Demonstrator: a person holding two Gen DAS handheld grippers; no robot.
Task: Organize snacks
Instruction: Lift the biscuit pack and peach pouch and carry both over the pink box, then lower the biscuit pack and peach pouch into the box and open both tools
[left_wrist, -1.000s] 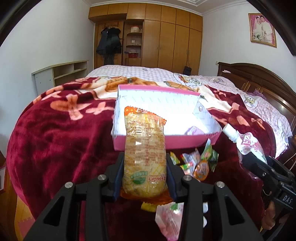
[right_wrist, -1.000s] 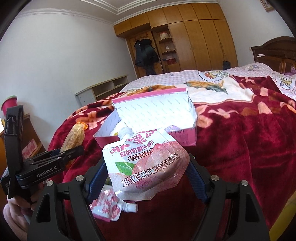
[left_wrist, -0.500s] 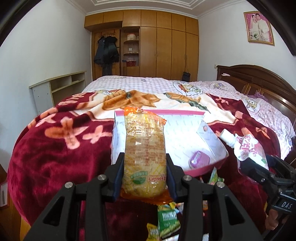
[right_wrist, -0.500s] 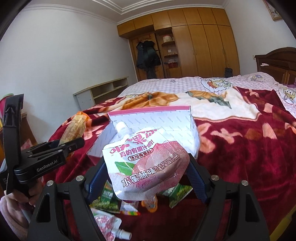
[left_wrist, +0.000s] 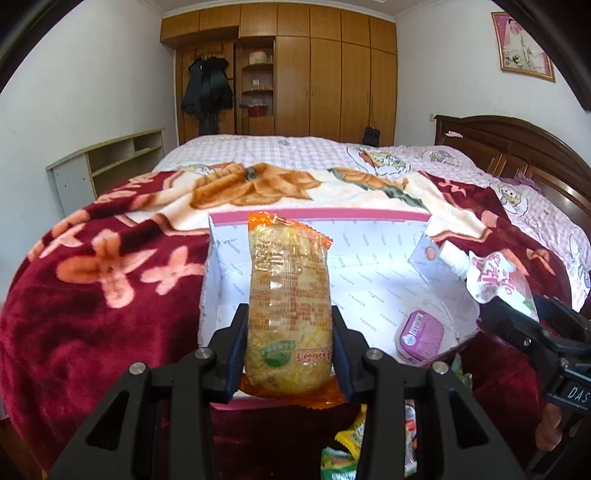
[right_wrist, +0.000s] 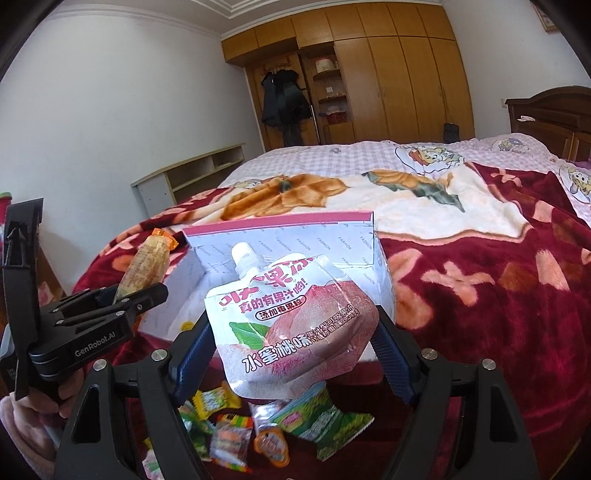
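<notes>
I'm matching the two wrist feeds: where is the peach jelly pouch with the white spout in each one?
Left wrist view: the peach jelly pouch sits at the right edge, held in the right tongs, beside the box.
Right wrist view: the pouch fills the centre foreground.
Shared landmark: the pink-rimmed white box on the red blanket.

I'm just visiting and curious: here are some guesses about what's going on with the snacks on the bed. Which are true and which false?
1. The left gripper holds a yellow snack pack. True.
2. The right gripper holds nothing. False: it grips a peach jelly pouch.
3. The pink box has nothing inside. False: a small purple tub lies in it.
4. Loose snacks lie on the red blanket in front of the box. True.
5. The pouch's white cap points upward. True.
</notes>
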